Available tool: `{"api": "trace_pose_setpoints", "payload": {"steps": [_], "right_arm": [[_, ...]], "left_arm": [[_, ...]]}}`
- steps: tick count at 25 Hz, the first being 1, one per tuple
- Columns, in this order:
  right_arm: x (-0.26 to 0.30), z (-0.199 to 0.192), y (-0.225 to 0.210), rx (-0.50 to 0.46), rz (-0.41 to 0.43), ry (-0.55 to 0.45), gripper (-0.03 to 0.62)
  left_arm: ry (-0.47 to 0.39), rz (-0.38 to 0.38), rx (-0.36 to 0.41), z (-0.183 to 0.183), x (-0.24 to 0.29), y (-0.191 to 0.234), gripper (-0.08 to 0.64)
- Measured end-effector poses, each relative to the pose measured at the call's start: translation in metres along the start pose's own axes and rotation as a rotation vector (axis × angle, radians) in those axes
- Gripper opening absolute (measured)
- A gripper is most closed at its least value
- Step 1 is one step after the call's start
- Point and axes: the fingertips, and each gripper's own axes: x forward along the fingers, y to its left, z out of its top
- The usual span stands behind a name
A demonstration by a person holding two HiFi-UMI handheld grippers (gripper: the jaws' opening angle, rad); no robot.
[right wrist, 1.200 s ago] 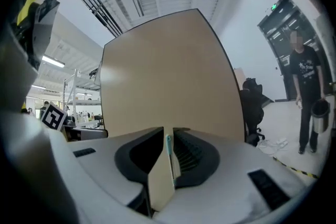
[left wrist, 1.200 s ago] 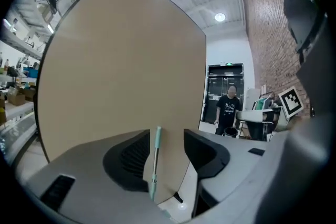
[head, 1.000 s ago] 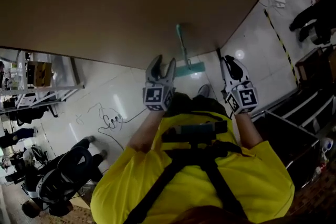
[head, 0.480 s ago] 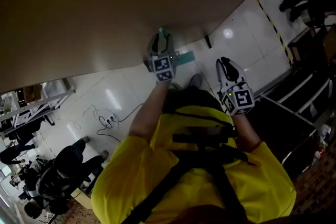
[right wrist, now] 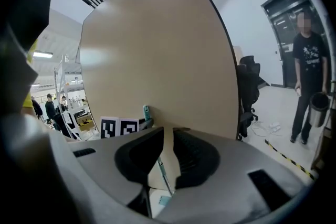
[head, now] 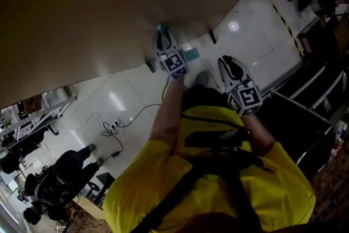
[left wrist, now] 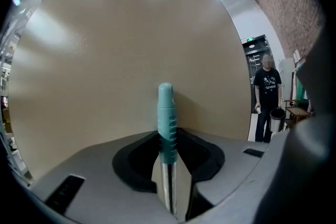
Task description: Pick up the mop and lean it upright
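Note:
The mop stands upright against the beige wall panel (head: 98,3). Its teal grip (left wrist: 166,113) and steel shaft rise between the jaws of my left gripper (left wrist: 169,170), which are closing; a slit still shows beside the shaft. In the head view my left gripper (head: 165,41) is stretched to the wall around the mop's top, with the teal mop head (head: 191,54) on the floor below. My right gripper (head: 229,64) hangs back to the right, shut and empty. In the right gripper view the mop's shaft (right wrist: 164,176) shows beyond that gripper (right wrist: 166,136).
A cable (head: 117,127) lies coiled on the white floor at left, near office chairs (head: 60,185). Dark shelving (head: 311,112) stands at my right. Yellow-black tape (head: 278,13) crosses the floor. A person (left wrist: 266,97) stands by a bin in the distance.
My left gripper has gone forward from near my chest to the wall and now sits around the mop's top, with its jaws narrower. The right gripper has barely moved.

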Motion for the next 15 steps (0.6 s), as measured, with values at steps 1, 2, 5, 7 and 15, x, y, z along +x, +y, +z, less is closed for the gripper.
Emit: {"api": "trace_pose_setpoints", "payload": {"steps": [1, 2, 5, 7, 15], "right_arm": [[-0.001, -0.001, 0.002, 0.001, 0.008, 0.001, 0.064], [-0.002, -0.001, 0.004, 0.000, 0.017, 0.000, 0.064], [-0.004, -0.001, 0.011, -0.002, 0.035, -0.001, 0.064], [-0.003, -0.002, 0.010, 0.002, 0.035, 0.003, 0.064], [-0.003, 0.005, 0.005, -0.008, 0.045, -0.036, 0.064]], "left_arm": [[-0.004, 0.007, 0.014, -0.001, 0.000, 0.000, 0.110], [-0.008, 0.013, 0.016, -0.002, 0.000, -0.001, 0.112], [-0.005, -0.004, -0.030, 0.002, -0.001, -0.002, 0.110], [-0.011, -0.041, -0.049, 0.004, -0.005, 0.000, 0.109], [-0.144, -0.255, -0.051, 0.069, -0.098, -0.006, 0.107]]}}
